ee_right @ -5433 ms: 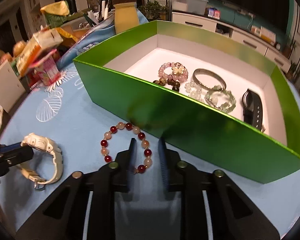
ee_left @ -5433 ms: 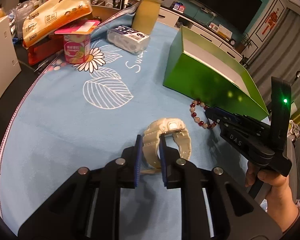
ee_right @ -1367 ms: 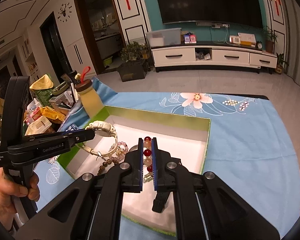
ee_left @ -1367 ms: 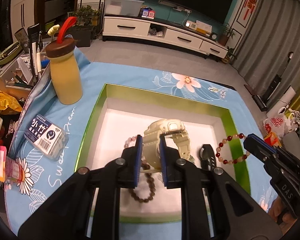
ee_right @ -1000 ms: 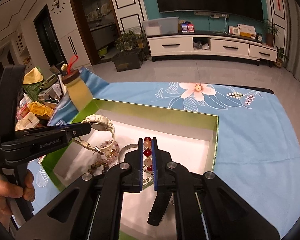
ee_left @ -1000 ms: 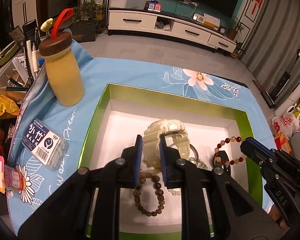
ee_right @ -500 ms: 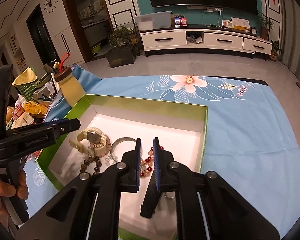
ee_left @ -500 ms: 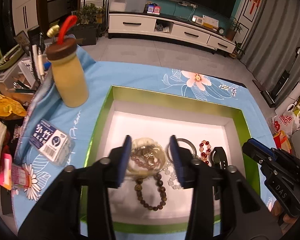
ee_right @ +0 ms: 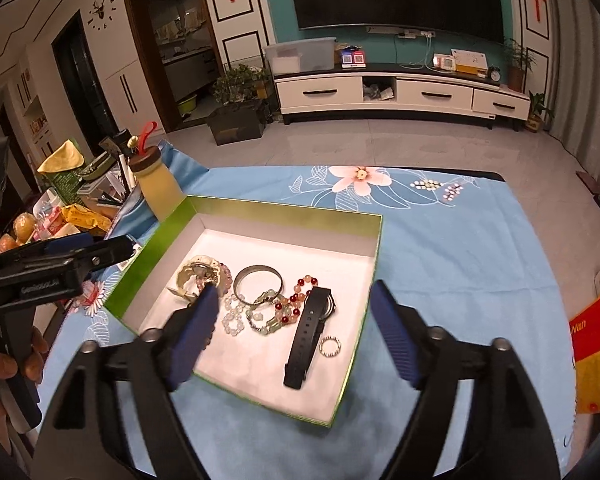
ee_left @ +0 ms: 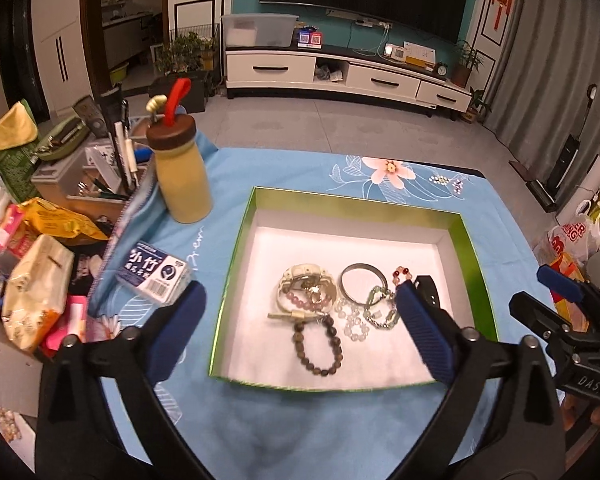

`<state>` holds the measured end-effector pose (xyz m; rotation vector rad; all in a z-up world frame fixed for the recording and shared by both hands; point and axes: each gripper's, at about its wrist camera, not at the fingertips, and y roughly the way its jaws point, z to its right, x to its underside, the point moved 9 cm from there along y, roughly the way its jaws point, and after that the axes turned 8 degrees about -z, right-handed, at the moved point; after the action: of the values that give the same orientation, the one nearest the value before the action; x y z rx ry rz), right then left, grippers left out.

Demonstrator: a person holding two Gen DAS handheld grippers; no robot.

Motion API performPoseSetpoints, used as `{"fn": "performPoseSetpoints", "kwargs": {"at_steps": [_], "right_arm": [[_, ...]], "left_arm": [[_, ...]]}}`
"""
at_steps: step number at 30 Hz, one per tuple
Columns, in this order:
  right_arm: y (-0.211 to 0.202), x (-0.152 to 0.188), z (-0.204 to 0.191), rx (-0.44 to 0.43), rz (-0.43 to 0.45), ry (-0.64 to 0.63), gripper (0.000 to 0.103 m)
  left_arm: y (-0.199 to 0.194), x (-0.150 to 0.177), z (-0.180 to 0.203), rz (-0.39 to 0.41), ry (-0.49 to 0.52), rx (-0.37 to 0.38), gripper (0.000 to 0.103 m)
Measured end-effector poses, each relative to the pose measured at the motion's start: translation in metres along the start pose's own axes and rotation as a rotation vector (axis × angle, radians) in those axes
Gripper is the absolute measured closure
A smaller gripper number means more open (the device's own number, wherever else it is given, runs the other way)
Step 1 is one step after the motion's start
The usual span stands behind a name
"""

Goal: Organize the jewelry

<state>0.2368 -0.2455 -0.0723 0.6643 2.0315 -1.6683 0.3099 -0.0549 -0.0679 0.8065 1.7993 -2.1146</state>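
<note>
Both sets of tongs have let go since the earlier frames: cream watch (ee_left: 306,285) and red-and-pink bead bracelet (ee_right: 300,298), carried above the box a second ago, now lie inside it.

Left gripper (ee_left: 298,330): blue pads spread wide, nothing between them, held above the near edge of the green box (ee_left: 232,280).
Right gripper (ee_right: 294,330): also spread wide, empty, above the box's near side.

Box contents, all on the white floor:
- cream watch at left, lying on a pink bead bracelet (ee_left: 300,300)
- dark bead bracelet (ee_left: 319,346) nearest the front wall
- metal bangle (ee_right: 259,279) mid-box
- clear bead bracelet (ee_right: 232,318) just in front of the bangle
- green stone bracelet (ee_right: 266,316), touching the red-and-pink one
- black watch (ee_right: 310,330) at right, strap stretched toward the near wall
- small ring (ee_right: 331,347) beside the black strap

Box sits on a blue flowered tablecloth (ee_right: 460,248). Yellow bottle (ee_left: 182,178) with red loop stands just off the box's far-left corner; tissue pack (ee_left: 154,272) lies left of the box.
</note>
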Motion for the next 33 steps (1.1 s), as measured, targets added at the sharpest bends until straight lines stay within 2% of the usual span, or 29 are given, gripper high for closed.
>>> {"fn": "performPoseSetpoints", "kwargs": {"at_steps": [2,5,15,18,22,33], "right_arm": [[-0.006,0.001,-0.001,0.001,-0.007,0.014,0.008],[-0.014,0.003,-0.003,0.004,-0.034,0.024,0.001],[-0.032,-0.003,-0.021,0.051,-0.058,-0.018,0.001],[-0.032,-0.004,-0.022,0.058,-0.066,-0.018,0.001],[-0.030,-0.004,-0.024,0.065,-0.085,-0.022,0.001],[-0.019,-0.007,-0.024,0.074,-0.108,-0.020,0.001]], "left_arm": [[-0.007,0.002,0.000,0.002,0.004,-0.010,0.002],[-0.017,0.004,0.001,-0.015,0.004,0.002,0.002],[-0.044,0.000,0.005,-0.051,-0.012,-0.041,0.002],[-0.044,0.000,0.003,-0.069,-0.011,-0.067,0.002],[-0.042,0.000,0.004,-0.091,-0.017,-0.032,0.002],[-0.034,-0.006,0.000,-0.088,-0.010,-0.087,0.002]]}}
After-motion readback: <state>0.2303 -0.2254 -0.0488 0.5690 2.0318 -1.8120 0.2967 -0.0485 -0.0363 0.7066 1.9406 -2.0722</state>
